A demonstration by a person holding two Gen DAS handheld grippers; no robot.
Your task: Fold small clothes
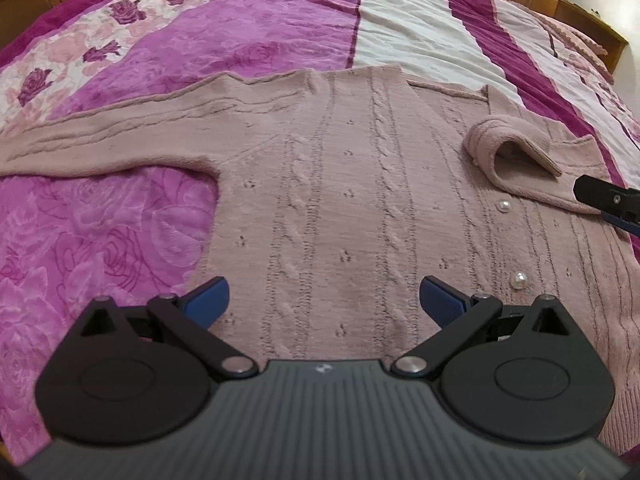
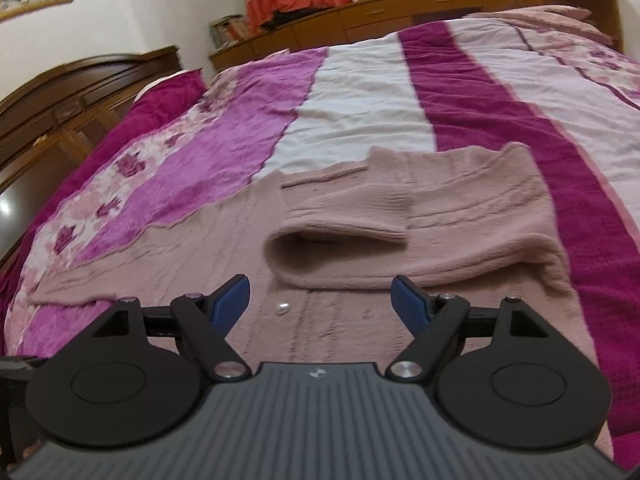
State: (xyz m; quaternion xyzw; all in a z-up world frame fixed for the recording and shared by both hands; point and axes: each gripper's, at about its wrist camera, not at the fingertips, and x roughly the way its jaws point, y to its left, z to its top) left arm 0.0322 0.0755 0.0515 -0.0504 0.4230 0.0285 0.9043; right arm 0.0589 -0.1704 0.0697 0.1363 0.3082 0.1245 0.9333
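Spread flat across a plush bedspread (image 1: 280,20) of magenta, violet rose-print and white stripes: a dusty-pink cable-knit cardigan (image 1: 340,200), fuzzy in texture, with raised braided ribs running down its body and round pearl buttons (image 1: 518,280) along the front. One sleeve (image 1: 100,140) stretched straight out to the side; the other sleeve (image 2: 440,220) folded back over the chest, its ribbed cuff (image 2: 352,216) gaping in a soft oval. Hovering over the knit's lower body, the left gripper (image 1: 324,300), blue-padded fingers (image 1: 208,298) spread wide, nothing between them. Nearby, just short of the folded sleeve, the right gripper (image 2: 322,302), likewise splayed wide and empty. Behind the bed, a polished wooden headboard (image 2: 80,80) and low wooden cabinets (image 2: 400,16).
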